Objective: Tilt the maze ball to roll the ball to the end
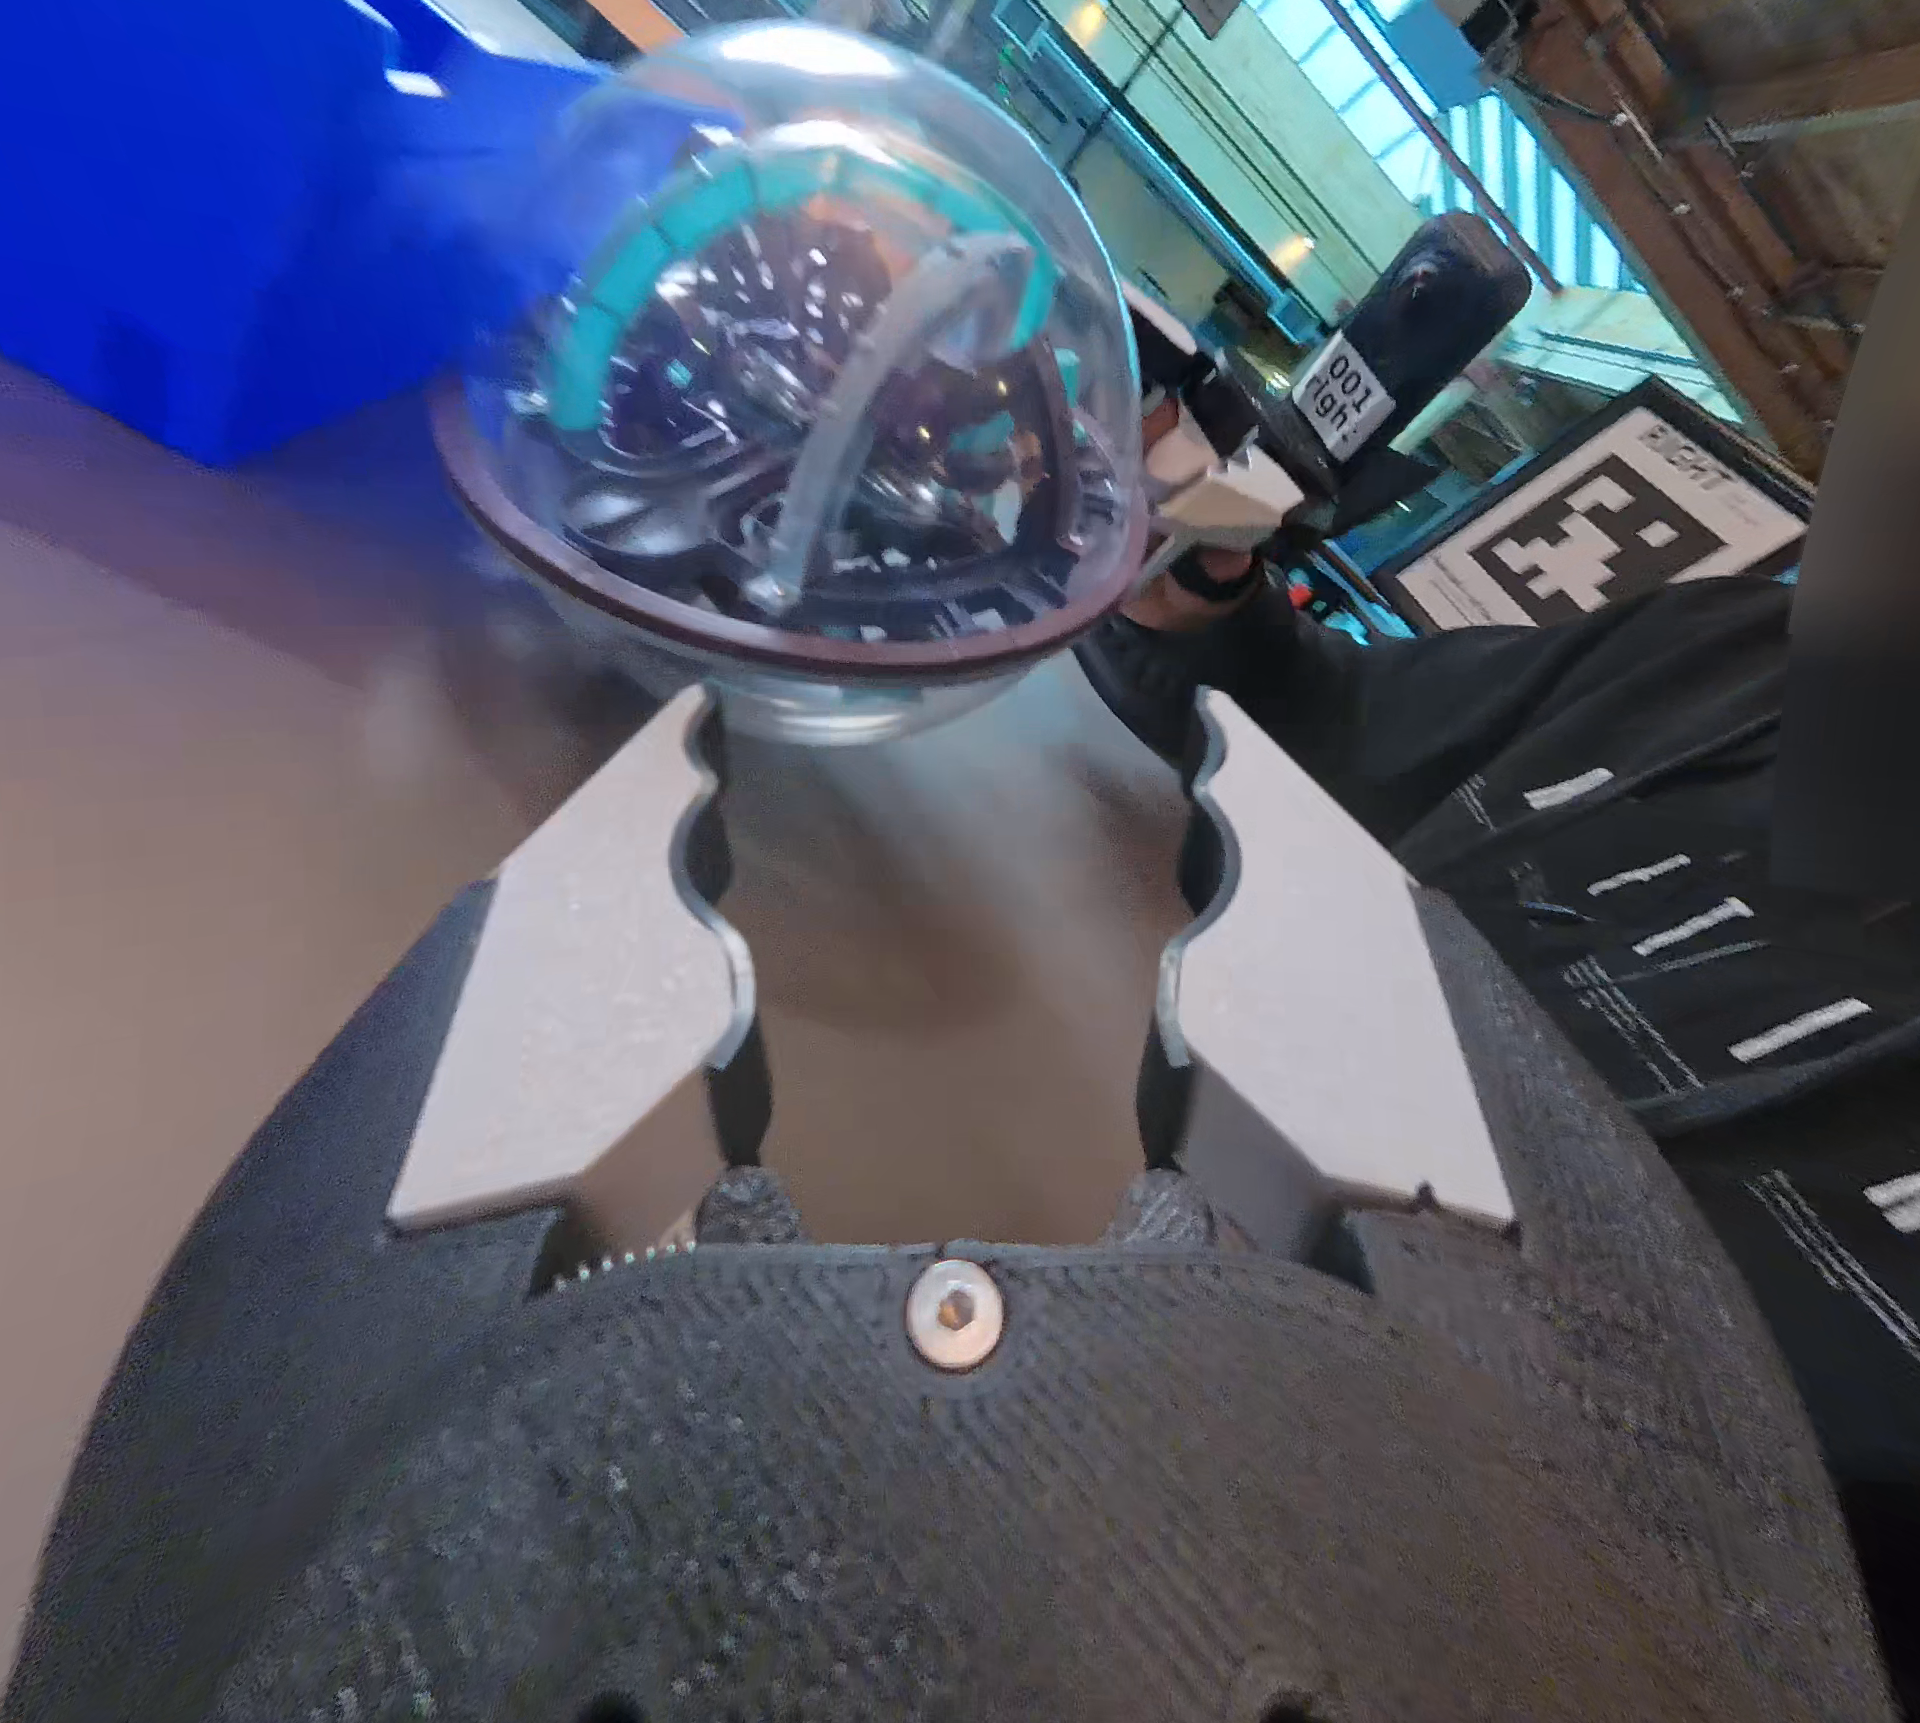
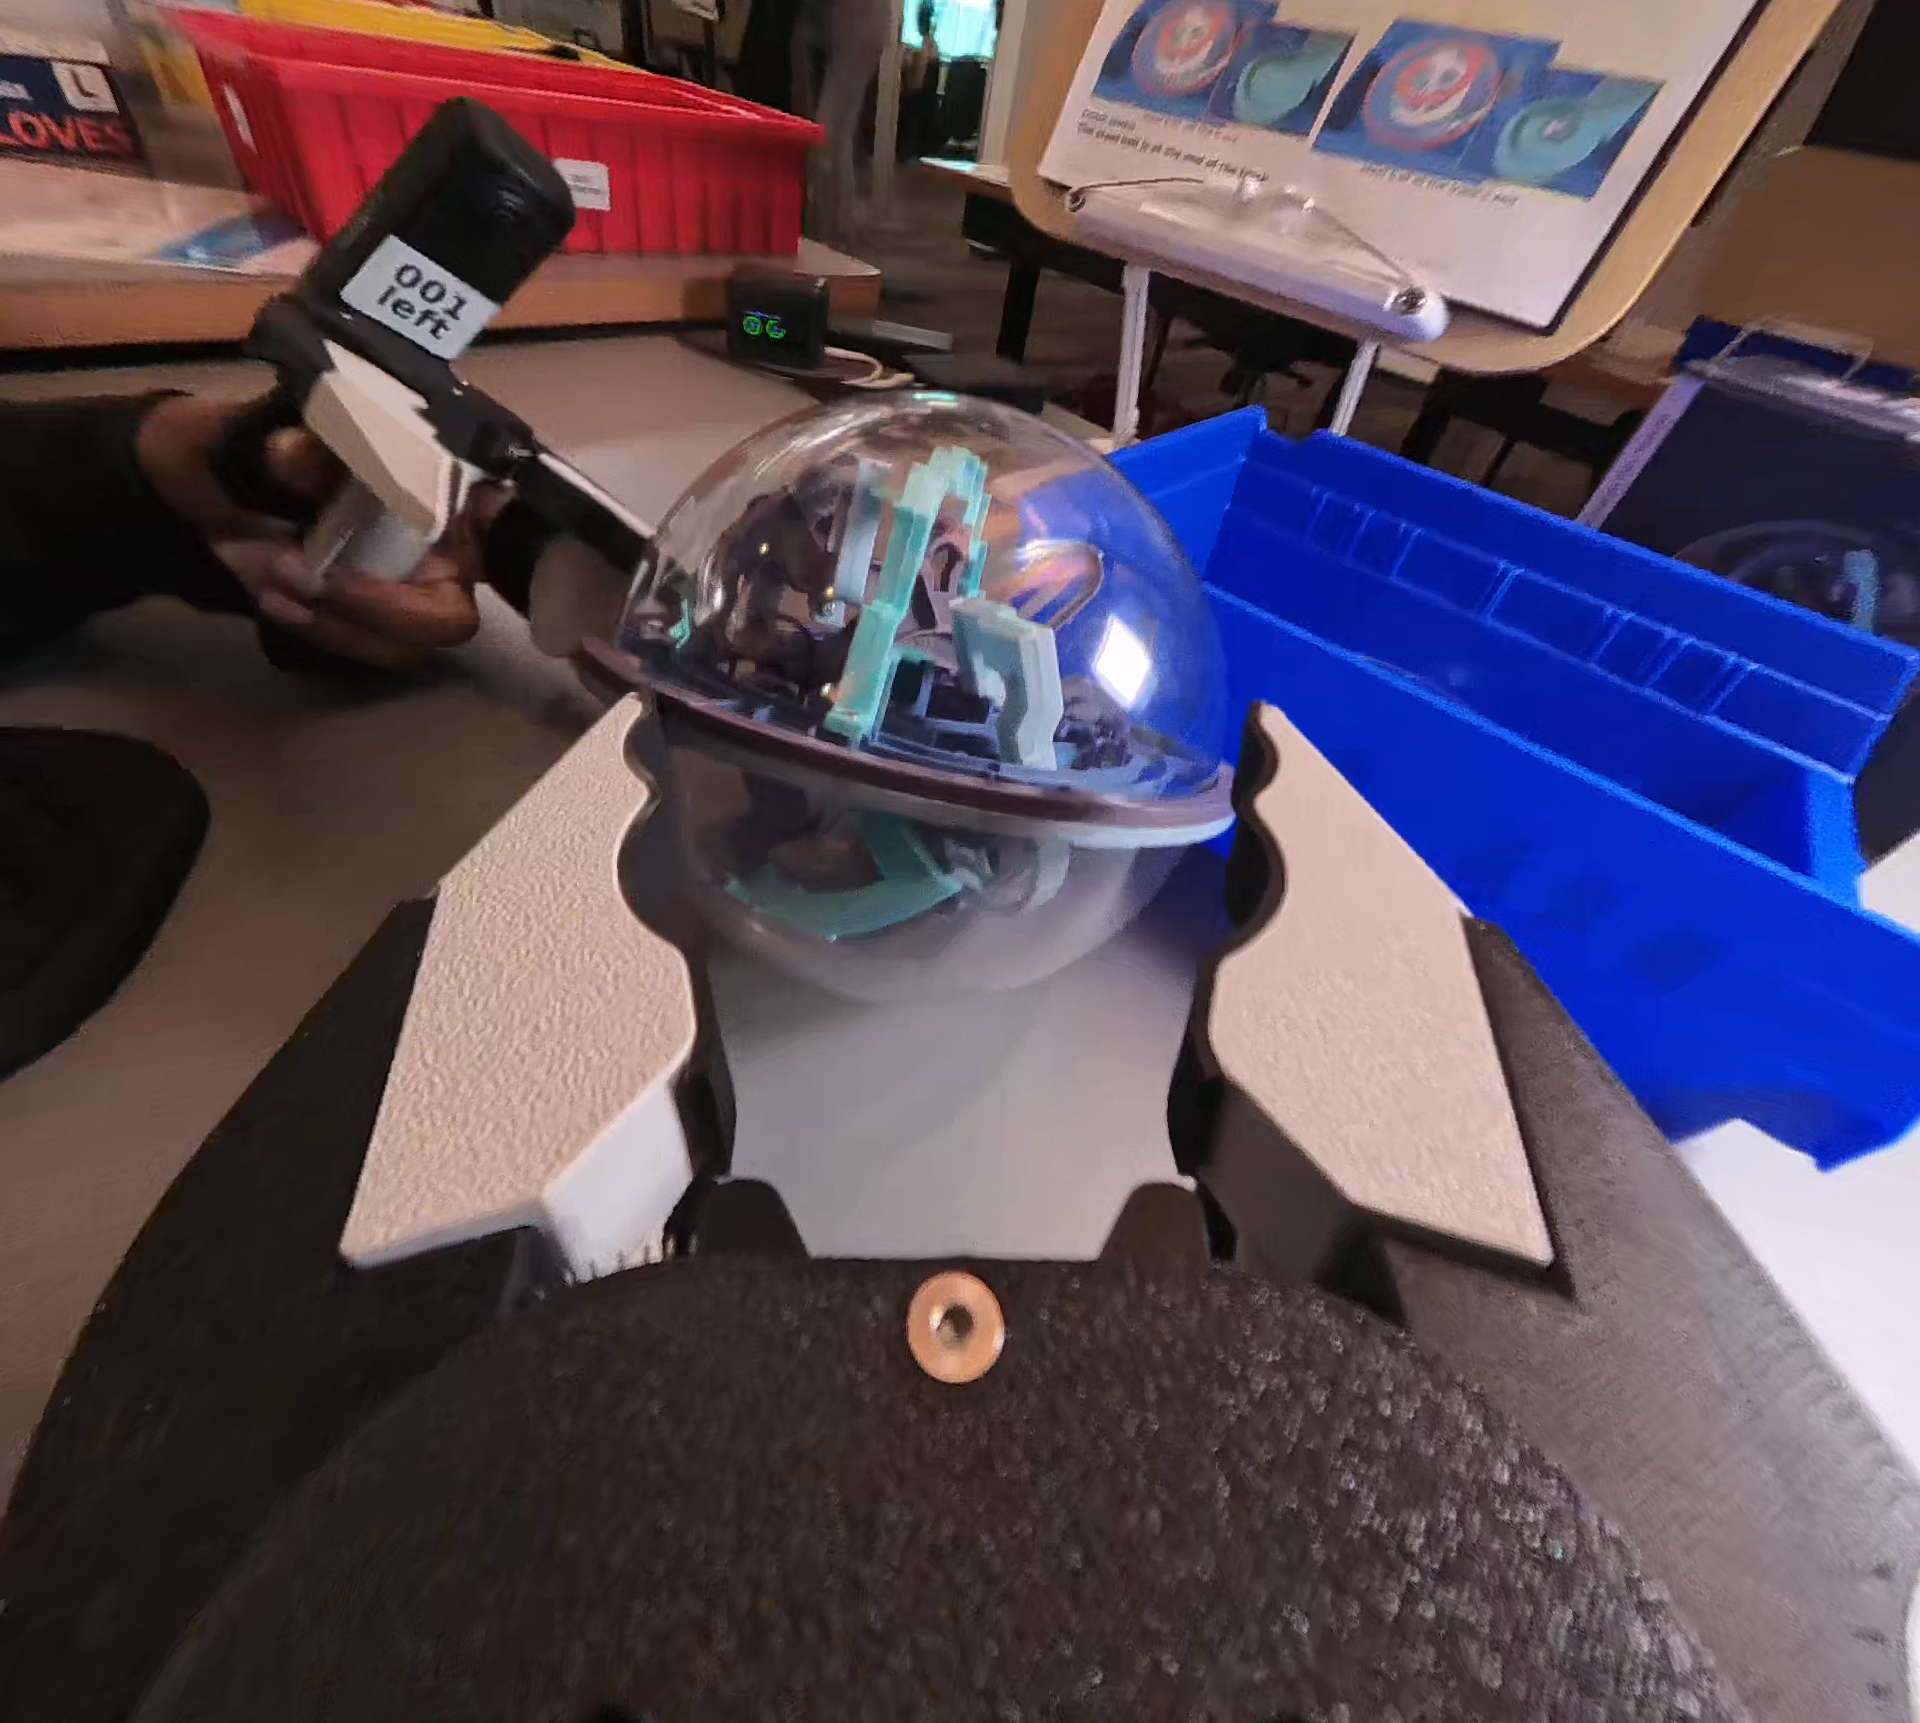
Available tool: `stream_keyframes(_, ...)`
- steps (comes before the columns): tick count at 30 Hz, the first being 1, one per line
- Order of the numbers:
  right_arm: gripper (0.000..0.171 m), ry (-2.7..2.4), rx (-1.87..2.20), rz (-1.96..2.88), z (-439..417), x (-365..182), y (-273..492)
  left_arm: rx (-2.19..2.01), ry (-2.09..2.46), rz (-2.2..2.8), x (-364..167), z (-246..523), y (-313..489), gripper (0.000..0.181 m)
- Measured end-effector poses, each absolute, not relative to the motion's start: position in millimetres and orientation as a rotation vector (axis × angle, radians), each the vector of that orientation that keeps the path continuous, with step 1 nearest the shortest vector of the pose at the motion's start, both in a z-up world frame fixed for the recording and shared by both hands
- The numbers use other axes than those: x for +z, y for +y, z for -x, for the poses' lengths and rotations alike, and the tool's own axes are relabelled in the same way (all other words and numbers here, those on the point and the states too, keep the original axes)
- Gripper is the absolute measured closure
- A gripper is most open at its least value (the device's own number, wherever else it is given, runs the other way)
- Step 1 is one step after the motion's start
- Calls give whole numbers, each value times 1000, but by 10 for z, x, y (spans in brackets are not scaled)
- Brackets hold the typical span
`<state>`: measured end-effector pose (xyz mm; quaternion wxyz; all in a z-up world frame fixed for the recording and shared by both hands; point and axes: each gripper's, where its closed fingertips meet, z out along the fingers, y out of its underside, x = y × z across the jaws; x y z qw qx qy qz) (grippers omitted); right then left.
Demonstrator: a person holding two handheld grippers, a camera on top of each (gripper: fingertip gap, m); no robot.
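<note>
The maze ball (image 1: 790,385) is a clear sphere with teal tracks inside and a dark rim around its middle. In the right wrist view the maze ball (image 2: 935,676) sits between my right gripper's (image 2: 945,738) fingertips, and its rim touches both. My left gripper (image 1: 951,728) has its jaws wide apart, with the ball's underside just past the tips. In the right wrist view the left gripper (image 2: 582,551) reaches the ball's left side. The right gripper (image 1: 1195,489) shows at the ball's right. I cannot pick out the small ball inside.
A blue bin (image 2: 1558,686) stands right beside the ball and also shows in the left wrist view (image 1: 208,167). A red bin (image 2: 499,115), an instruction sheet on a stand (image 2: 1403,11) and a small black device (image 2: 774,323) stand behind. A dark sleeve (image 1: 1558,790) lies to the right.
</note>
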<state>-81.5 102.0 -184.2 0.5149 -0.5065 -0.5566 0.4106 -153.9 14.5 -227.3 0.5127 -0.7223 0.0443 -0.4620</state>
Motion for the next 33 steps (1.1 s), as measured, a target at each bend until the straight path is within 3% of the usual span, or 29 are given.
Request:
stream_keyframes(4, 75, -1382, 1095, 1226, 744, -1940, 1098, -1011, 51, 1702, -2246, 1667, 225, 72)
stream_keyframes(10, 82, -1425, 1098, 1191, 580, -1968, 1286, -973, -18, 1711, -2331, 1694, 326, 69)
stream_keyframes(14, 76, -1448, 1258, 1251, 569, -2017, 1201, -1024, -74, 1724, -2368, 1636, 368, 83)
stream_keyframes(18, 89, -1447, 1304, 1283, 602, -2083, 1183, -1107, -98, 1775, -2445, 1486, 390, 113)
stream_keyframes(21, 90, -1443, 1335, 1309, 594, -2097, 1188, -1135, -94, 1761, -2422, 1422, 386, 120)
stream_keyframes(30, 140, -1228, 1715, 1564, 508, -2084, 1416, -1222, -136, 1758, -2420, 1430, 355, 148)
stream_keyframes(33, 152, -1119, 1855, 1689, 507, -2156, 1498, -1255, -174, 1769, -2444, 1416, 365, 167)
